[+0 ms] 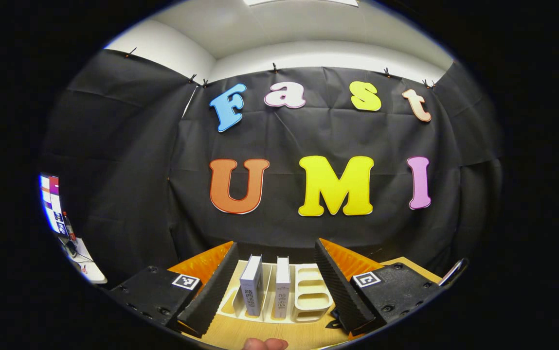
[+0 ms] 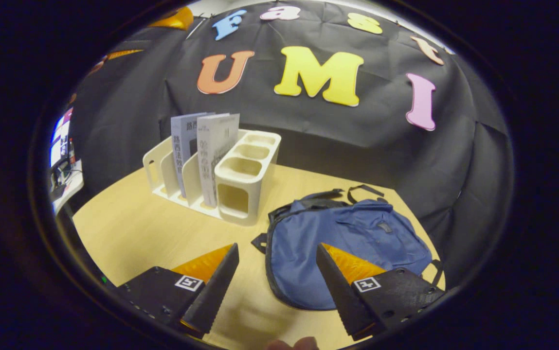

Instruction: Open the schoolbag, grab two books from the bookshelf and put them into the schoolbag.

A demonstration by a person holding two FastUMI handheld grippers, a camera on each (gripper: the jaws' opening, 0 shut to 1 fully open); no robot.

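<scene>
Blue schoolbag (image 2: 342, 243) lies flat, closed, on the surface (image 2: 133, 228) ahead of the right tool (image 2: 274, 253). Two books (image 1: 265, 287) stand upright between the left tool's (image 1: 276, 253) fingers. Both tools spread apart, empty.

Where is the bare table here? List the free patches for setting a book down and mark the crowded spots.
Free: the table in front of the rack, left of the schoolbag; also the strip behind the bag, right of the rack. Crowded: the gap between rack and bag, where straps trail. The right gripper hangs open over the bag's left edge.
</scene>
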